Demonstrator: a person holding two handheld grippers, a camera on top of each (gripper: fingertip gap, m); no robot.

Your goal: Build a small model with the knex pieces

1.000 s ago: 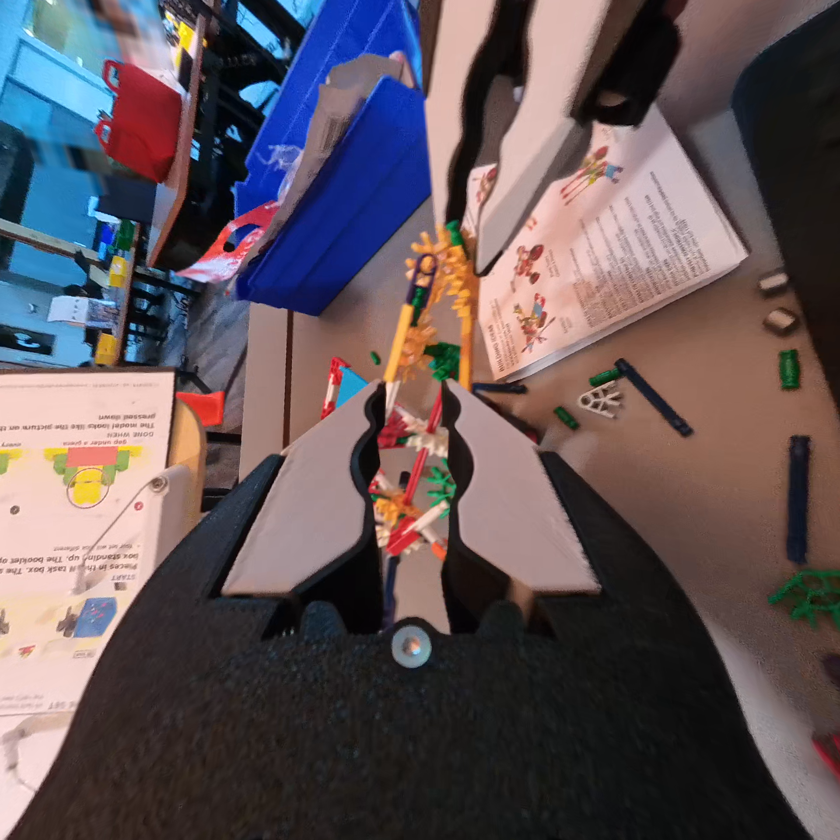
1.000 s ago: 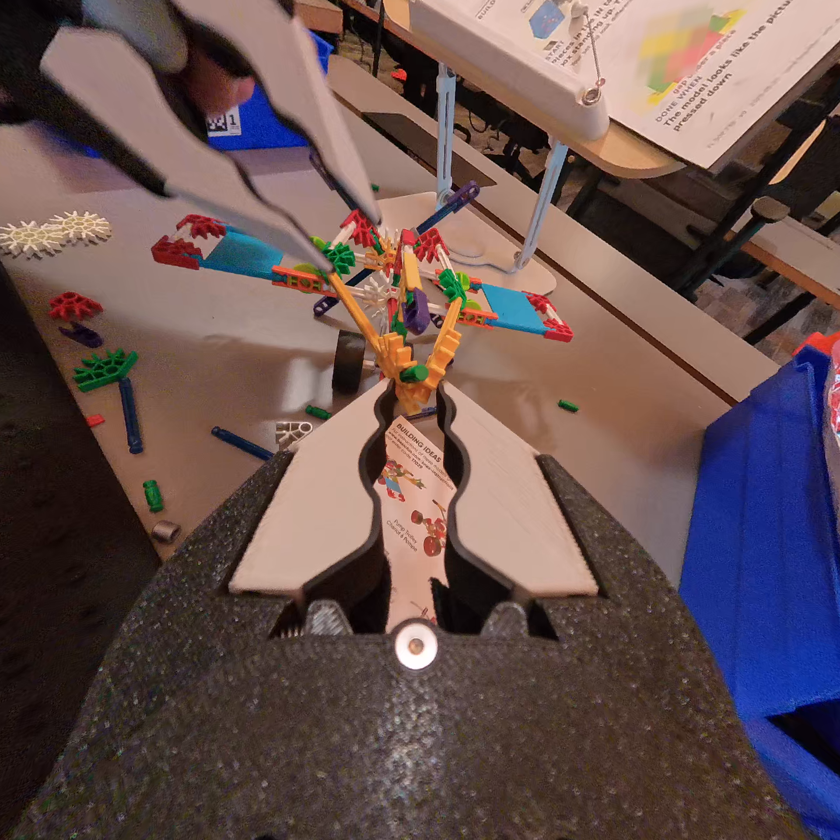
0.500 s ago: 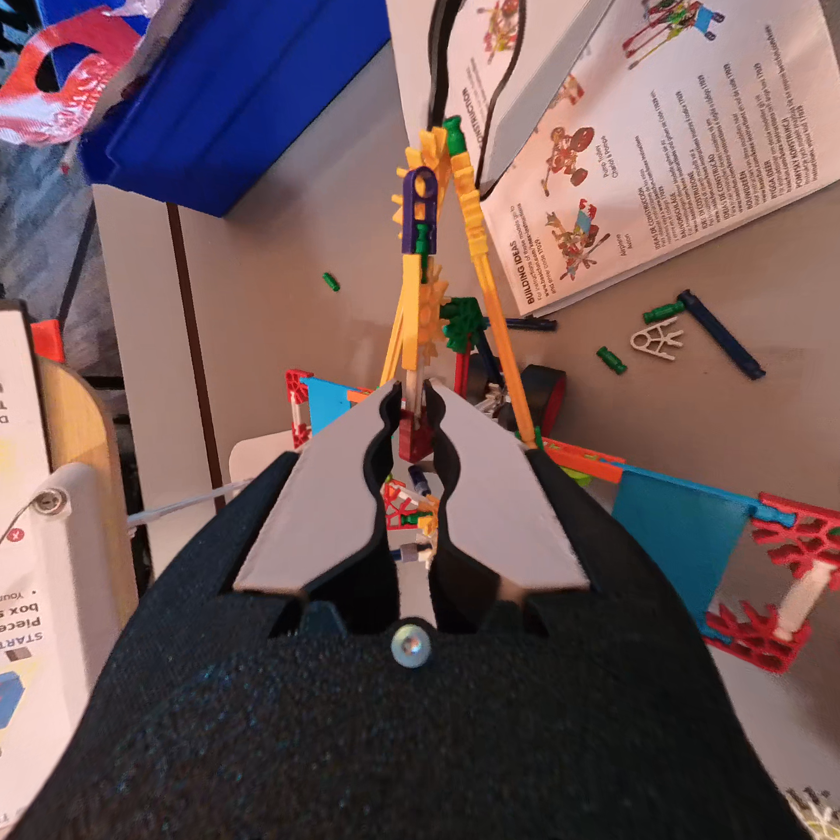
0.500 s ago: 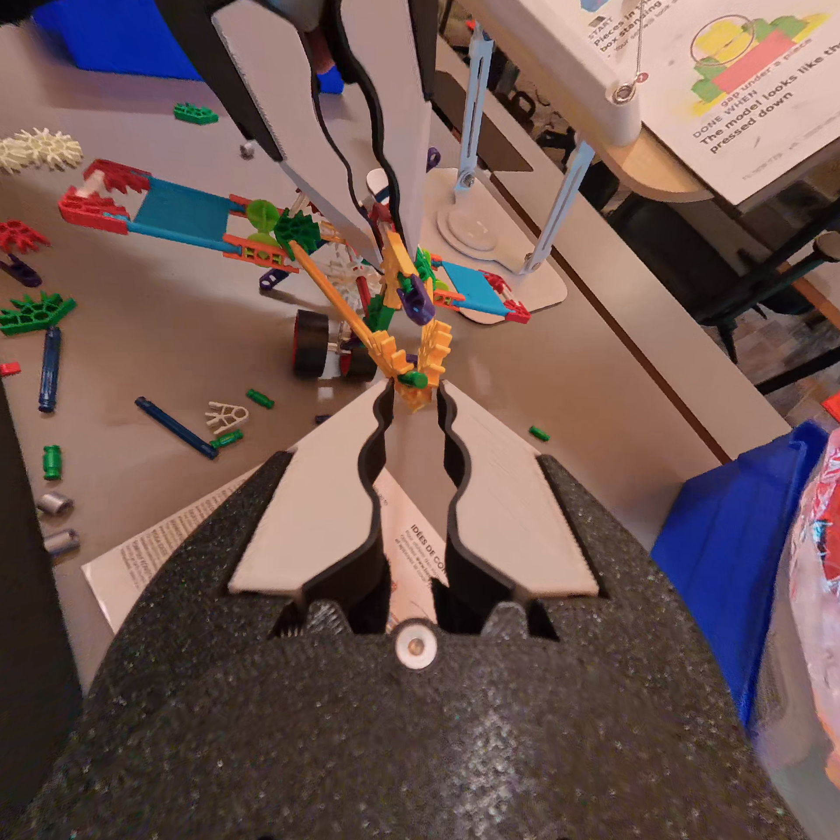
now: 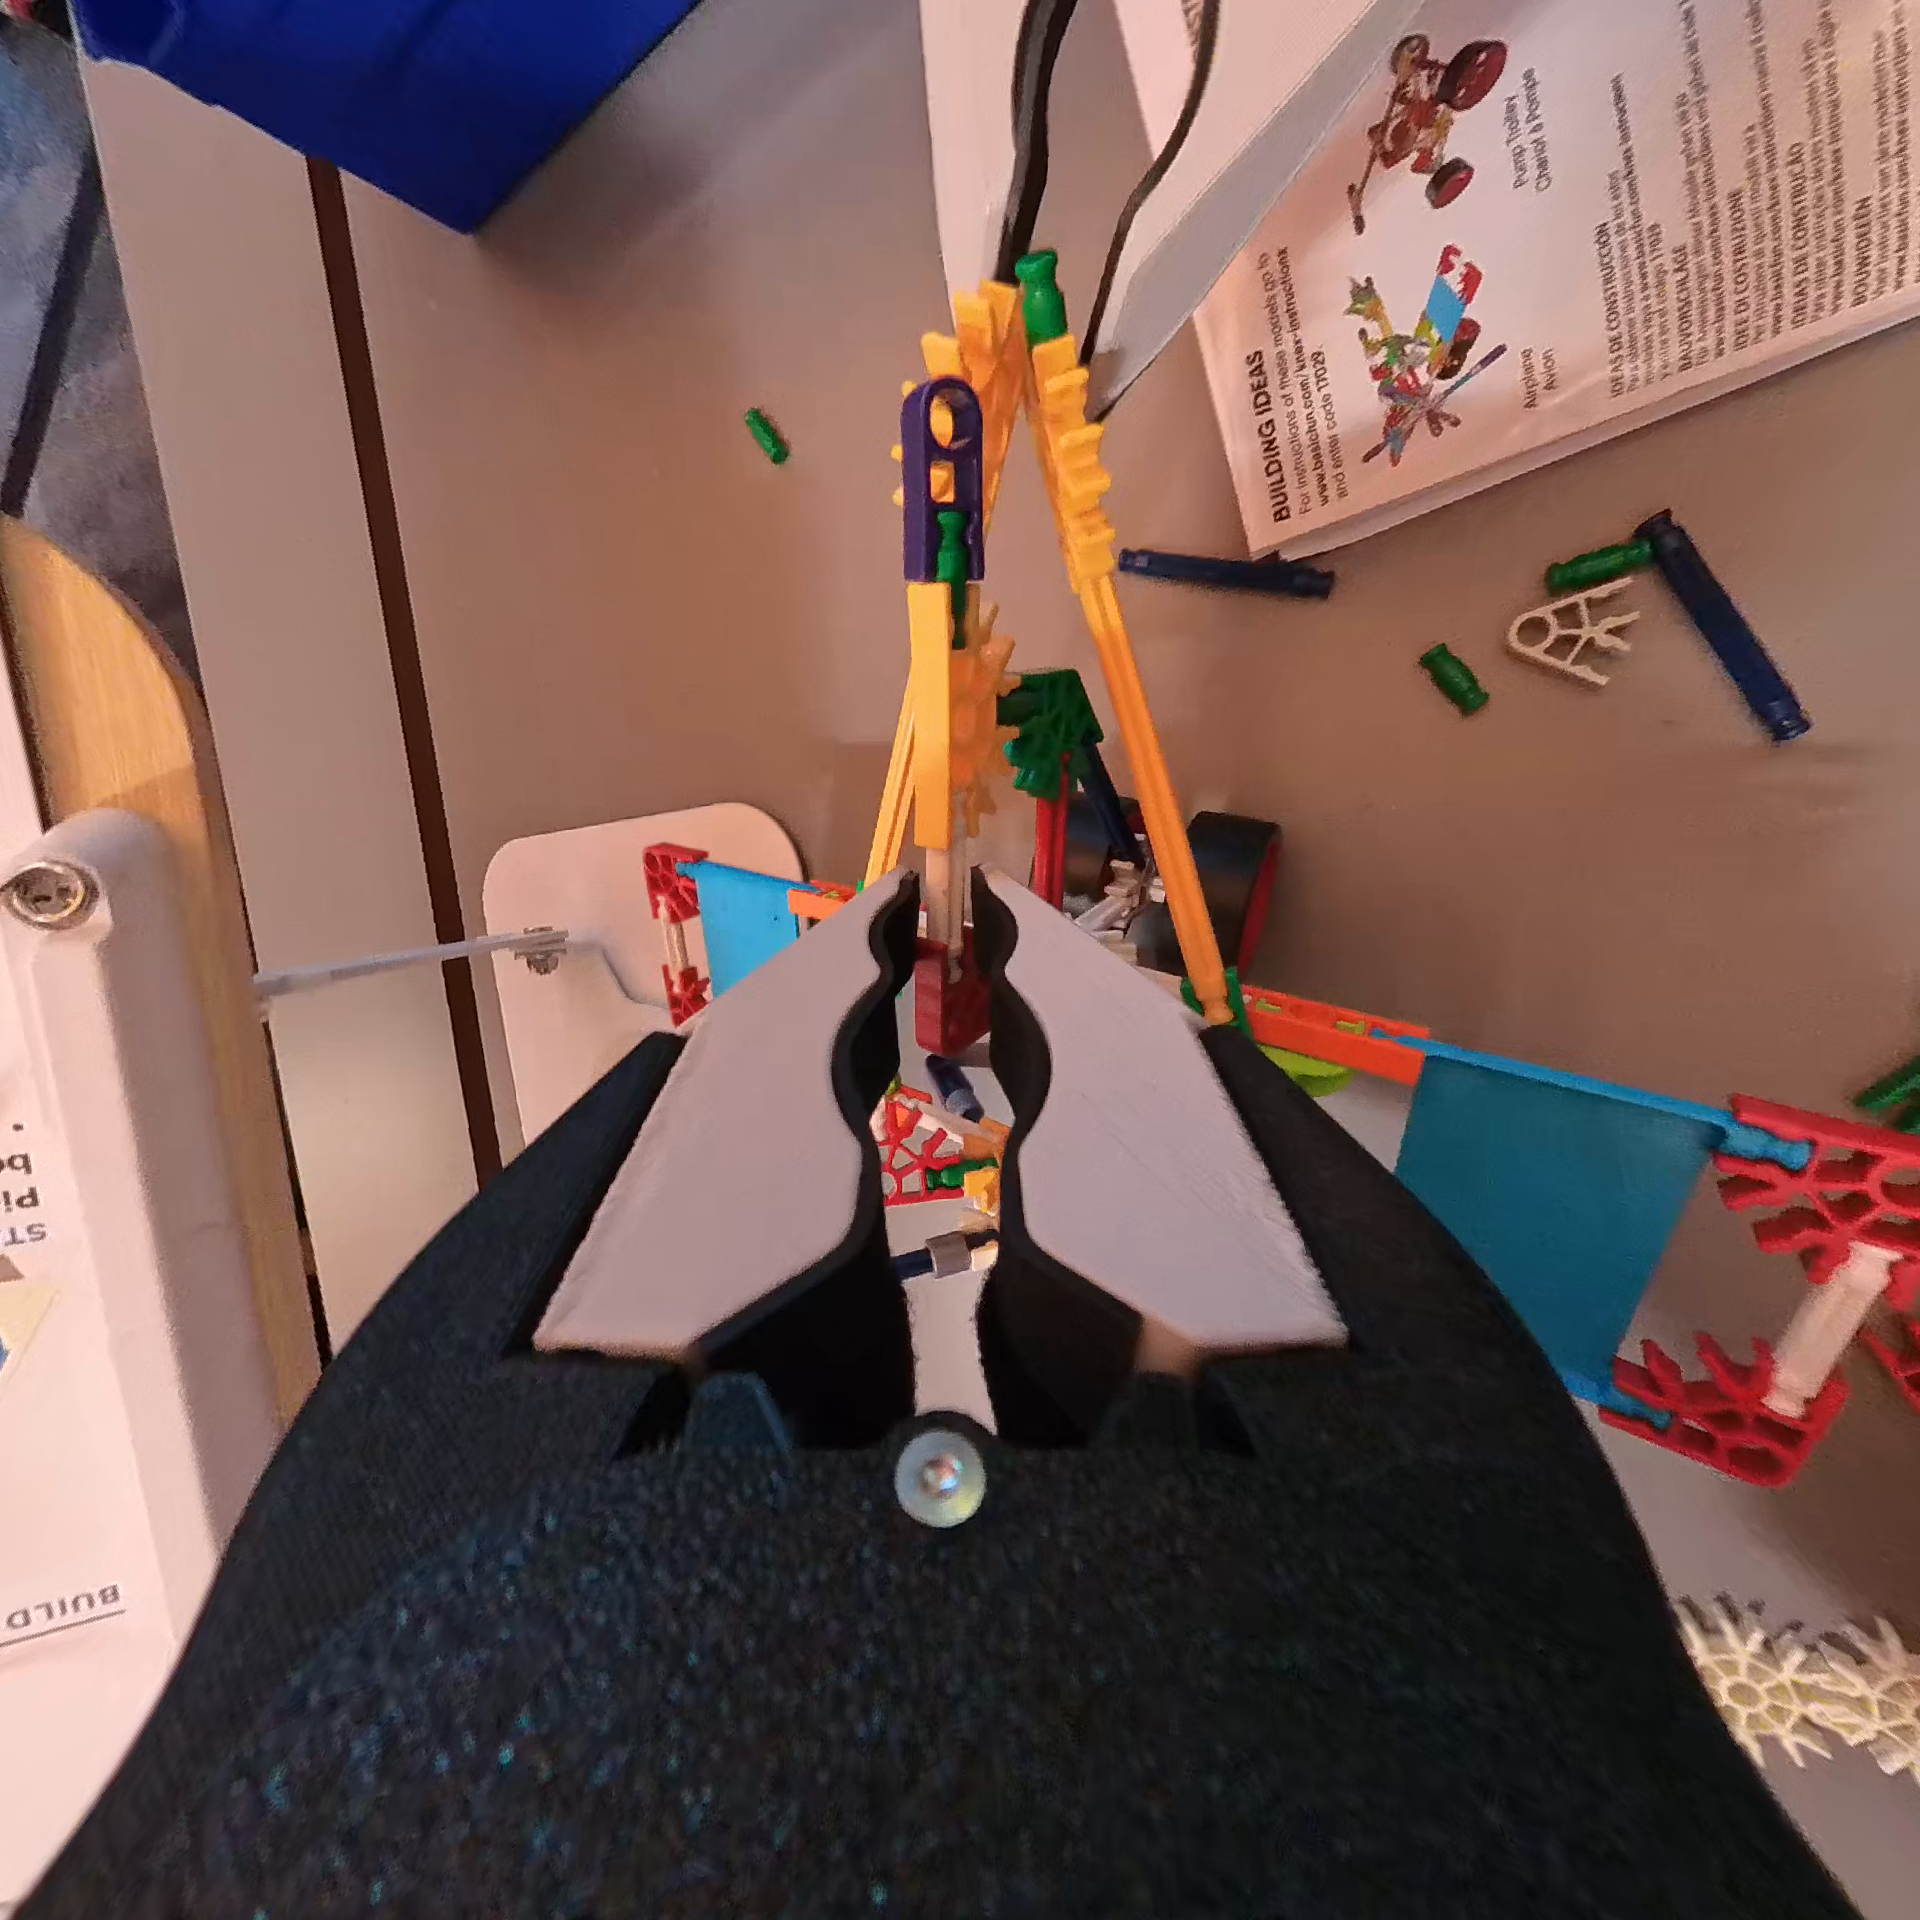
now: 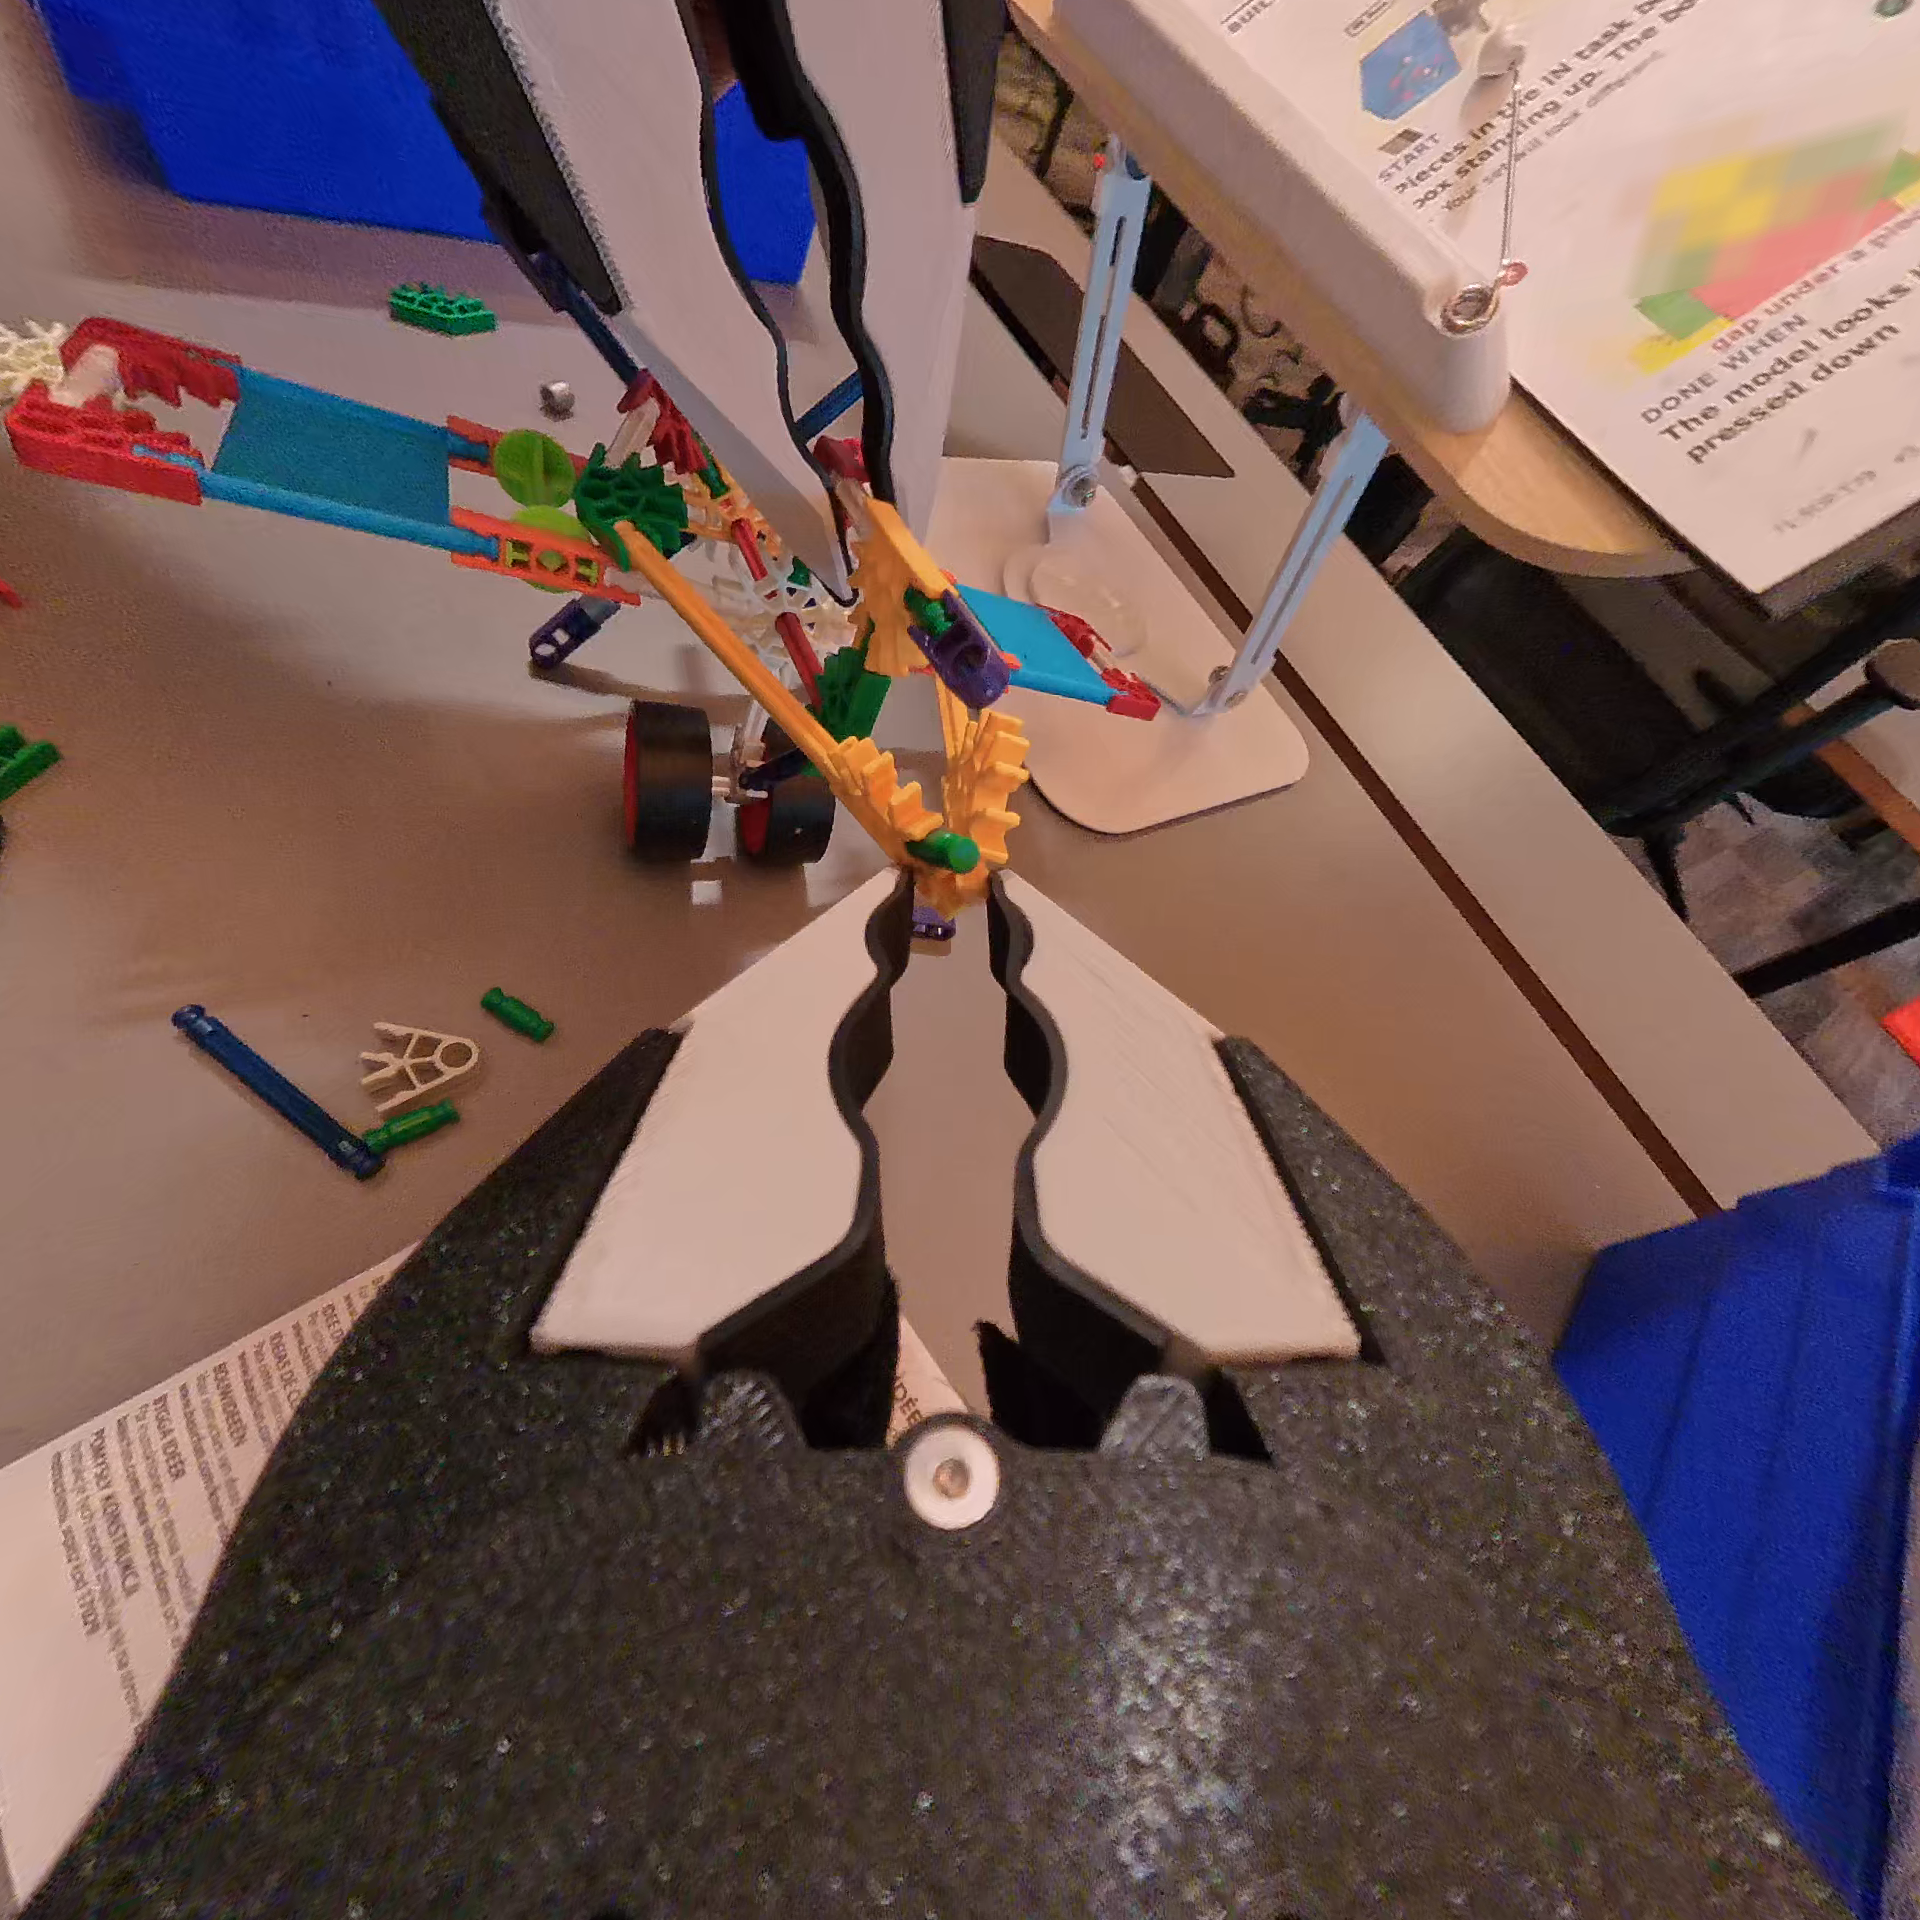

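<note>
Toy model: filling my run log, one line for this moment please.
left gripper: shut on toy model | right gripper: shut on its yellow tip | table

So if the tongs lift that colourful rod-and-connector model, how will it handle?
The model looks light: thin plastic rods and open connectors. Probably flexes or pops apart at its snap joints, since the long yellow rods span far. Set down, its black wheels may let it roll. The left tongs and right tongs pinch only small bits.
</note>
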